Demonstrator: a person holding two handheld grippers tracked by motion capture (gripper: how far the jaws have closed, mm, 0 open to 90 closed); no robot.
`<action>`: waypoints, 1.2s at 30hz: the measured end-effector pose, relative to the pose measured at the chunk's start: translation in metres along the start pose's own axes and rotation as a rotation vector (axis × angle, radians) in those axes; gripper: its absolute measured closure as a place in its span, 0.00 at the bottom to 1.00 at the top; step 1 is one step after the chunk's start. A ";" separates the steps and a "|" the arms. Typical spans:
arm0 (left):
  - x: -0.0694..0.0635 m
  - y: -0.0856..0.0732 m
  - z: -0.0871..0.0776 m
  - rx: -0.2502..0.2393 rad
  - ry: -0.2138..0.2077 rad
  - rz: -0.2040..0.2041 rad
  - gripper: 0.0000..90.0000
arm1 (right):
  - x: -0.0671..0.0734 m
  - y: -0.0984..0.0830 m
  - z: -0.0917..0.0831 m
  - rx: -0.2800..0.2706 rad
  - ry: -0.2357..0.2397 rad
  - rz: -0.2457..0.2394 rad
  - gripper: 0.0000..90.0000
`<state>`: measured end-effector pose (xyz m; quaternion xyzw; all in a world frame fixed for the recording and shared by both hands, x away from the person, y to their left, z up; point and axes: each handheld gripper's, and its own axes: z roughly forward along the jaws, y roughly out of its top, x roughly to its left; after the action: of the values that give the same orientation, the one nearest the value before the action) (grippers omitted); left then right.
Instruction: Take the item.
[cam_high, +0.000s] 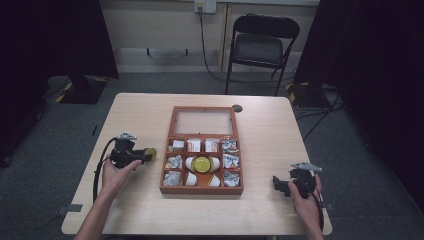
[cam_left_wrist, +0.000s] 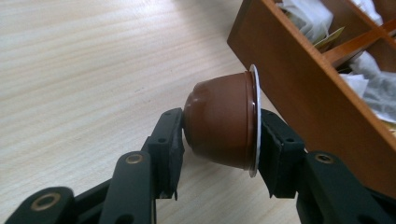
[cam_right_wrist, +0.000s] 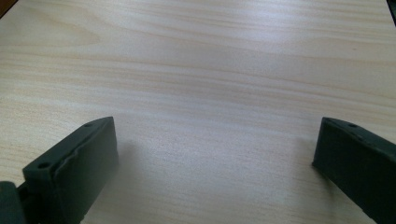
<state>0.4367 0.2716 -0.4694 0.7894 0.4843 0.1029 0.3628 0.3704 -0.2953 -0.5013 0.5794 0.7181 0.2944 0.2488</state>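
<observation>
From the high view, I have the wooden box (cam_high: 201, 150) centred on the table (cam_high: 150, 210), lid open, compartments full of sachets and pods, my left gripper (cam_high: 142, 156) just beside its left wall. In the left gripper view, the jaws clamp a brown coffee capsule (cam_left_wrist: 222, 126) end to end, base against foil rim, probably for a secure carry. In the right gripper view, my right gripper (cam_right_wrist: 215, 163) waits with jaws wide apart over bare wood, clear of the box.
</observation>
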 end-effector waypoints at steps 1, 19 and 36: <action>-0.001 0.000 0.002 0.006 -0.002 0.001 0.61 | 0.000 0.000 0.000 0.000 0.000 0.000 0.00; 0.003 0.000 -0.002 -0.033 0.020 -0.044 0.41 | 0.000 0.000 0.000 0.000 0.000 0.000 0.00; 0.007 -0.010 -0.044 -0.080 0.083 -0.050 0.27 | 0.000 0.000 0.000 0.000 0.000 0.000 0.00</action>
<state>0.4105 0.3012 -0.4462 0.7570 0.5140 0.1459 0.3762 0.3704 -0.2953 -0.5013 0.5795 0.7181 0.2943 0.2489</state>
